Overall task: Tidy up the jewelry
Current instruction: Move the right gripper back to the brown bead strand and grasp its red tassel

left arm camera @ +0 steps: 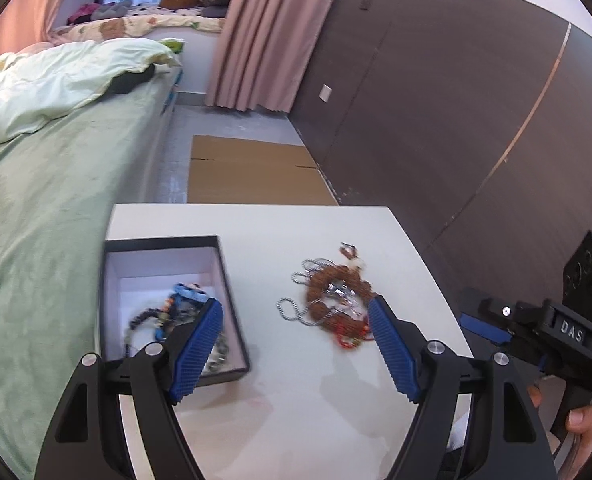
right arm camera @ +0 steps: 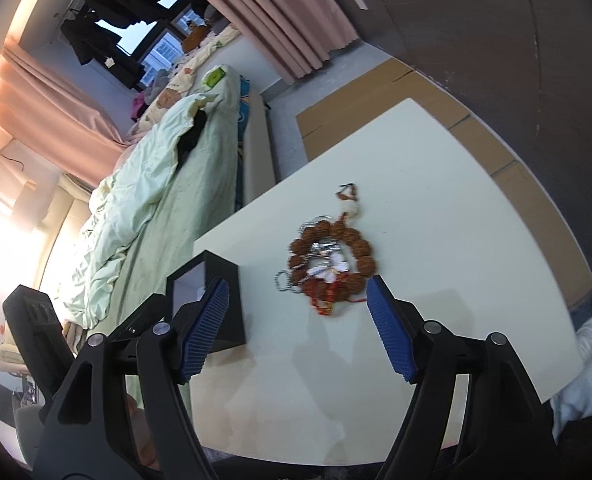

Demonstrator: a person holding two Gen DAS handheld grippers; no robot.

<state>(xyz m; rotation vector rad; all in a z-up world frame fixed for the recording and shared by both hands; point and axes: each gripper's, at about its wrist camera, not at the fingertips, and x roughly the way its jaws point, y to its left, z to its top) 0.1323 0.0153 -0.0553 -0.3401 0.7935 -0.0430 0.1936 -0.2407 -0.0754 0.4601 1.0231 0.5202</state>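
Note:
A black box point(left arm camera: 231, 304) with a white inside sits at the left of the white table point(left arm camera: 279, 412); several bead bracelets point(left arm camera: 167, 316) lie in it. A pile of jewelry point(left arm camera: 332, 300) lies loose on the table: a brown bead bracelet, a silver ball chain and a red string piece. My left gripper point(left arm camera: 296, 320) is open and empty, above the table between box and pile. In the right wrist view the pile point(right arm camera: 330, 264) lies just ahead of my open, empty right gripper point(right arm camera: 298, 300), and the box point(right arm camera: 219, 300) is at its left finger.
A bed with a green sheet point(left arm camera: 35, 220) runs along the table's left side. Flattened cardboard point(left arm camera: 251, 172) lies on the floor beyond the table. A dark wall panel point(left arm camera: 456, 120) stands to the right. The right gripper's body point(left arm camera: 568, 340) shows at the right edge.

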